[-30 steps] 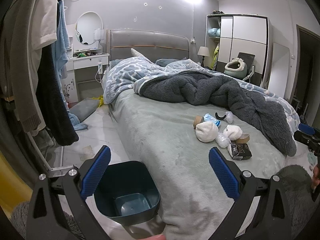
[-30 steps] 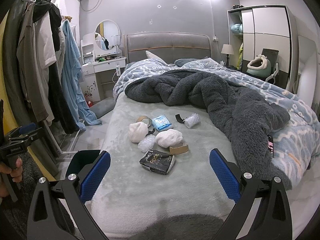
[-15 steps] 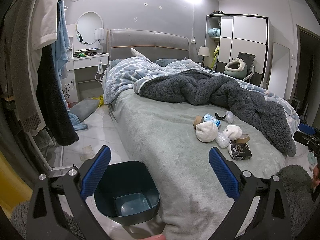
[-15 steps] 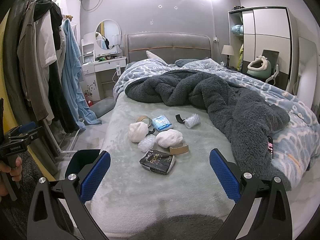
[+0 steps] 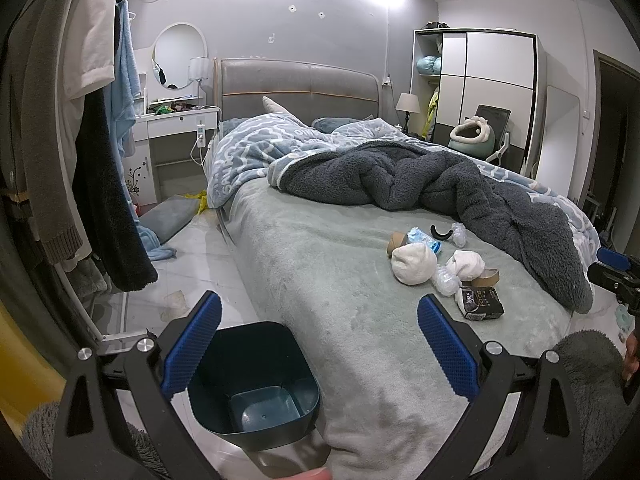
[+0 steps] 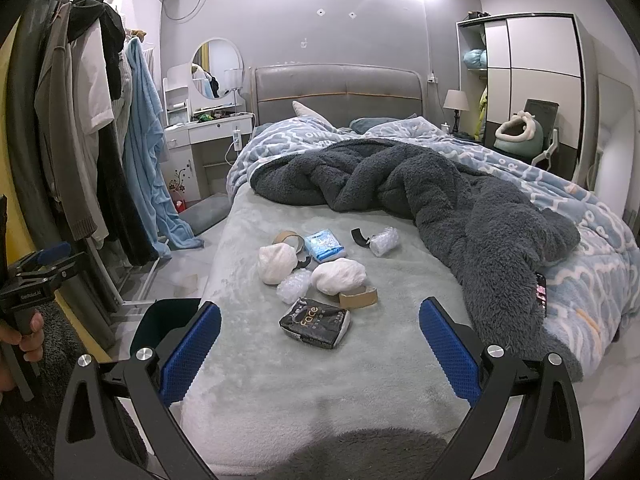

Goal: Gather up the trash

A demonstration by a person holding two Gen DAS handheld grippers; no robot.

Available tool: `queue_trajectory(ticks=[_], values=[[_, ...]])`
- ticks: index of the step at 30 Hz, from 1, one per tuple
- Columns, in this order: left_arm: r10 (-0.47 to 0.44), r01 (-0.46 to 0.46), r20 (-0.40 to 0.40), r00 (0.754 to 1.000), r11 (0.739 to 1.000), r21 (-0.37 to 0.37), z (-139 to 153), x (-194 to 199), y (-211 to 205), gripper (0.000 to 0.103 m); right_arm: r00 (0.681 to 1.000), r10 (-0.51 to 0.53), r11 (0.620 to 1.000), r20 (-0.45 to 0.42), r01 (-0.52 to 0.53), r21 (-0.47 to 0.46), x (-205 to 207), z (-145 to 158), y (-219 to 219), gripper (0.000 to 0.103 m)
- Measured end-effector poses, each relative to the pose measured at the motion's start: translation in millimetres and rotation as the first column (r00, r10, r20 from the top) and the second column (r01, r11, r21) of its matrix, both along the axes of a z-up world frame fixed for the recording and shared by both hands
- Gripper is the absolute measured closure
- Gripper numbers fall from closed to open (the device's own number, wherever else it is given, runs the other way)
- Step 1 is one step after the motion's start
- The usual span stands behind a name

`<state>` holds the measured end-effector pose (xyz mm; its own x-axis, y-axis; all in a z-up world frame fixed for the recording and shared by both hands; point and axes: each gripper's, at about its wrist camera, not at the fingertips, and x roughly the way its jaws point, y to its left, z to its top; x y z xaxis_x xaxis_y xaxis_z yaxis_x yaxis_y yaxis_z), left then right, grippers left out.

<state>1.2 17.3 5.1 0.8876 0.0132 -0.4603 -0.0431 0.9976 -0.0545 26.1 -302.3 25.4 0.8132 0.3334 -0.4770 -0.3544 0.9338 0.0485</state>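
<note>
Trash lies in a loose cluster on the grey-green bedsheet (image 6: 280,380), and nothing has been picked up yet: the right gripper (image 6: 320,350) hangs over the foot of the bed with its blue pads spread wide and nothing between them, and the left gripper (image 5: 319,338) is likewise released and empty, held above the dark teal bin (image 5: 256,384) on the floor beside the bed. The step in hand looks like the first reach, and the black tissue pack (image 6: 315,323) is the sensible start since it lies nearest the right gripper and has flat sides that the pads can close across. Approaching it from above with the fingers either side of its short width should keep the soft sheet from bunching into the grasp. Behind it sit a cardboard tape core (image 6: 358,297), two white wads (image 6: 339,275) and (image 6: 277,264), a crumpled clear plastic wrap (image 6: 294,286), a blue packet (image 6: 323,245), a second tape ring (image 6: 289,239), and farther back a black curved strip (image 6: 359,237) touching another bit of clear plastic (image 6: 384,241). The light wads and wraps probably crush easily, so a gentle close should do. The bin appears to hold nothing; its bare bottom is visible.
</note>
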Motion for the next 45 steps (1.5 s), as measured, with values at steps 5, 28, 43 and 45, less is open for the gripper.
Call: queue_trajectory(ticks=[5,28,43,45], values=[[0.0,0.0,0.0,1.0,1.0,0.001,-0.2,-0.1,-0.8,0.003,1.0,0.0,1.0,0.001,0.0,-0.001,-0.2,0.2,-0.1,0.003],[-0.025,0.025,0.002,1.0,0.999,0.041,-2.6,-1.5,-4.5,0.003,1.0,0.002,1.0,-0.009,-0.002,-0.003,0.1,0.6,-0.2,0.003],[-0.119,0.118,-0.026,0.993,0.993,-0.01,-11.5,12.4,-30.5,0.003,0.993,0.089,0.992,-0.075,-0.095,-0.079,14.6,0.1,10.4,0.003],[-0.13,0.129,-0.014,0.991,0.991,-0.034,-10.1,13.7,-32.8,0.003,0.992,0.096,0.991,-0.08,-0.102,-0.083,20.2,1.4,11.1,0.003]])
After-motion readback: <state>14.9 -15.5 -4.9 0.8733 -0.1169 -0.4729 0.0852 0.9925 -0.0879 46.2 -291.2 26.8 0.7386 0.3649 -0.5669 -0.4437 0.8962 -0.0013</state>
